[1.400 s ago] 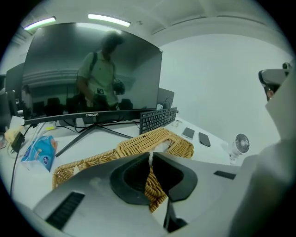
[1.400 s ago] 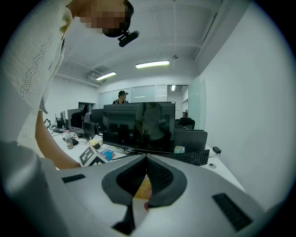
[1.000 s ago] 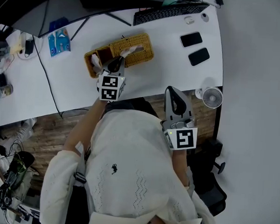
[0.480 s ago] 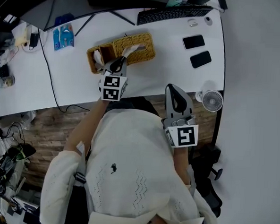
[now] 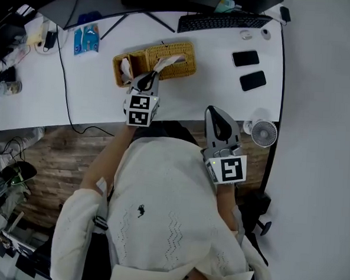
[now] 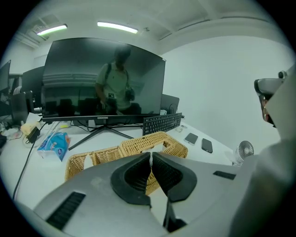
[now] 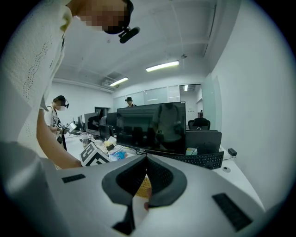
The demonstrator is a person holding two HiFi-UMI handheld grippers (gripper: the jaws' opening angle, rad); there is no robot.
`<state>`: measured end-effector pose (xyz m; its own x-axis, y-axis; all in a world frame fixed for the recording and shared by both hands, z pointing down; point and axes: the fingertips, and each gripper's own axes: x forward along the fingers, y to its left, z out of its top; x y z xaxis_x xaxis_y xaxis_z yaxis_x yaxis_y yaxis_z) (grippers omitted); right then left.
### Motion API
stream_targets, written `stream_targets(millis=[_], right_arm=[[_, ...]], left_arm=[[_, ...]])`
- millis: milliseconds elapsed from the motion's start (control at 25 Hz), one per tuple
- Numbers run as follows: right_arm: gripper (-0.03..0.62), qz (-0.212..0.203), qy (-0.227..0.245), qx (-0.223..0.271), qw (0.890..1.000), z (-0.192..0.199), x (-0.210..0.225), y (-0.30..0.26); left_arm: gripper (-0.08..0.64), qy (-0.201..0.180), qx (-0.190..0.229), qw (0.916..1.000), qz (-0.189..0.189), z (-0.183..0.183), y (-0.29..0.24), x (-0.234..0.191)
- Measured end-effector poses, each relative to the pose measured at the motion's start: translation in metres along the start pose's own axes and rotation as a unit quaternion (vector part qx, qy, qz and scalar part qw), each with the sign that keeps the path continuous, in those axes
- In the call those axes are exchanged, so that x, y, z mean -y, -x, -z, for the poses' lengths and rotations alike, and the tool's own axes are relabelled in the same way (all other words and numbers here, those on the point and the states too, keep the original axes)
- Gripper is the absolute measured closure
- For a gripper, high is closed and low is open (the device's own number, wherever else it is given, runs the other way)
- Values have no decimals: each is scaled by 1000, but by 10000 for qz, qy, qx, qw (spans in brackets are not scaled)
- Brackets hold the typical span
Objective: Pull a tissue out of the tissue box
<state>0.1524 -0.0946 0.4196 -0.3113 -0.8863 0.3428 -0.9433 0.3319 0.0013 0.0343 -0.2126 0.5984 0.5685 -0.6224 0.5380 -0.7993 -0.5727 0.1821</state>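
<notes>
1. The tissue (image 5: 168, 63) stands up out of the slot of the wicker tissue box (image 5: 179, 52), just ahead of the left gripper (image 5: 147, 77) and slightly to its right.
2. The left gripper's jaws are pressed together. In the left gripper view its tips (image 6: 150, 156) sit at the near edge of the box, and a thin white strip shows in the slit between them. I cannot tell whether that strip is clamped.
3. An open wicker compartment (image 5: 125, 71) joins the box just left of this gripper.
4. The right gripper (image 5: 214, 110) is held off the desk (image 5: 95, 96), near its edge and well apart from the box, with its jaws closed on nothing.
5. Ahead of the right gripper lie two dark phones (image 5: 245, 58), with a keyboard (image 5: 223, 21) beyond them.
6. A small fan (image 5: 263, 133) stands just to its right.
</notes>
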Motion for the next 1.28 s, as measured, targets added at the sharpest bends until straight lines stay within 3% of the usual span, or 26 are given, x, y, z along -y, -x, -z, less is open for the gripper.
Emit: stream_targets(millis=[1280], right_arm=[[591,-730,174,33,9972,17,3,18]], left_arm=[[541,315,232,9971,-655,14,34,16]])
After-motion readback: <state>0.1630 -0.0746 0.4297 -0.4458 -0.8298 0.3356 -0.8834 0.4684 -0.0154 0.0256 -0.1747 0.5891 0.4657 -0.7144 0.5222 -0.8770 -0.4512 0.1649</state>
